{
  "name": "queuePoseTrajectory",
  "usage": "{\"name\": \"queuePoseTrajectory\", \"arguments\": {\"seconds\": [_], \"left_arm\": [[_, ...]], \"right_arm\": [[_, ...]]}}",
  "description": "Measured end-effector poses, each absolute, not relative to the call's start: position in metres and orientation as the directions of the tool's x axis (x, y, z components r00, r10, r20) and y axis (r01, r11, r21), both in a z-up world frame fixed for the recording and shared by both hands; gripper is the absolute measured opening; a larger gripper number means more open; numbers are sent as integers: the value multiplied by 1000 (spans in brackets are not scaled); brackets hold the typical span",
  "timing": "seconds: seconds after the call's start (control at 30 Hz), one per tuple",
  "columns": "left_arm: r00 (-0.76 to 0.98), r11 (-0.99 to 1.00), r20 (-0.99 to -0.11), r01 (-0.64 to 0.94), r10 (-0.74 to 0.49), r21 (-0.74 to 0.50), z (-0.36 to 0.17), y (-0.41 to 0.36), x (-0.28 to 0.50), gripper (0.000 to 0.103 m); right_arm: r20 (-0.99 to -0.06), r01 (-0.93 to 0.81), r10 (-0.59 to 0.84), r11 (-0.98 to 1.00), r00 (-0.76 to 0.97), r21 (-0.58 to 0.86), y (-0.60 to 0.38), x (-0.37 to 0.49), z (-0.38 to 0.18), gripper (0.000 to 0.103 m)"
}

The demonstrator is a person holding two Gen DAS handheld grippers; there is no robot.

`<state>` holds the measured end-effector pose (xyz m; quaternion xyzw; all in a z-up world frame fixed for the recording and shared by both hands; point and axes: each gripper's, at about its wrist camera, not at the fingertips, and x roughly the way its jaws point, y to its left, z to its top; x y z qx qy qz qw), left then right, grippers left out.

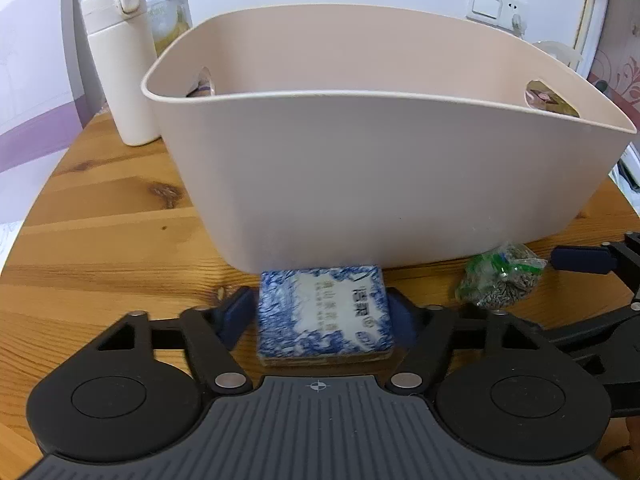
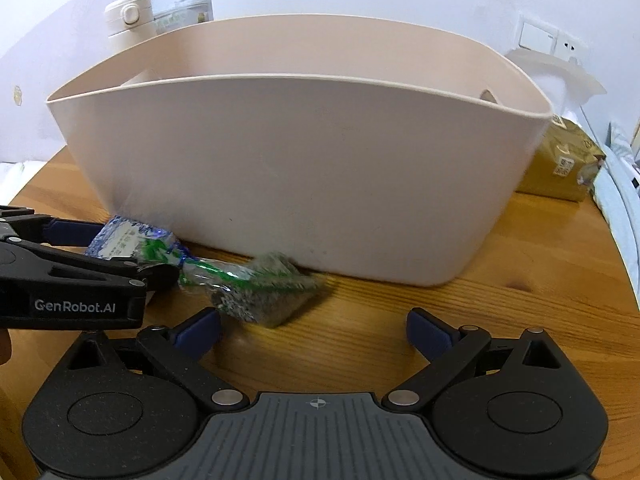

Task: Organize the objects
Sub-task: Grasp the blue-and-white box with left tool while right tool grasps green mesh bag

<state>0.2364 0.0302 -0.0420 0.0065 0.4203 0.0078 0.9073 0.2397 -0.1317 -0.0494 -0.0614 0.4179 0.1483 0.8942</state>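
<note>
A large beige plastic basket [image 1: 384, 184] stands on the round wooden table [image 1: 100, 240]. In the left wrist view my left gripper [image 1: 322, 314] is closed on a blue-and-white packet [image 1: 324, 312] that lies on the table just before the basket. A clear green-printed bag of dark seeds [image 1: 500, 280] lies to its right. In the right wrist view my right gripper [image 2: 312, 332] is open and empty, with the seed bag [image 2: 260, 292] just ahead of its left finger. The left gripper [image 2: 132, 256] and the packet [image 2: 120, 240] show at the left.
A cream flask [image 1: 120, 64] and a pouch [image 1: 170, 16] stand behind the basket at the left. A brown box [image 2: 560, 164] sits at the right of the basket. The wall is close behind. The table's round edge curves off on both sides.
</note>
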Motion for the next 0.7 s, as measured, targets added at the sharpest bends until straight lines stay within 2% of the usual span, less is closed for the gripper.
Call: {"name": "queuePoseTrajectory", "arguments": {"seconds": [0.2,0.27,0.3,0.37,0.43,0.57,0.7], "left_arm": [[657,1000,-754,-8,16,15,-41,38,231,65],[656,1000,-755,-9,17,15,-40,40,229,65],[656,1000,-754,-8,17,16,-40,40,229,64],[661,1000,-750,-19,31,25,-39,41,228,64],[673,999,-739,-28,47,38,-38,43,222,64],[686,999,-727,-35,42,24,-31,49,213,64],[700,999,-713,-33,40,24,-20,53,205,64]], "right_arm": [[-747,-339,223,941,626,-3,-121,234,-47,82],[-743,-336,225,942,631,0,-120,232,-45,66],[-743,-333,225,943,631,2,-121,231,-44,63],[-743,-329,230,944,629,14,-122,230,-42,50],[-739,-332,234,943,632,15,-123,228,-42,43],[-737,-338,242,941,632,19,-125,218,-44,37],[-735,-336,242,941,633,20,-137,219,-40,36]]}}
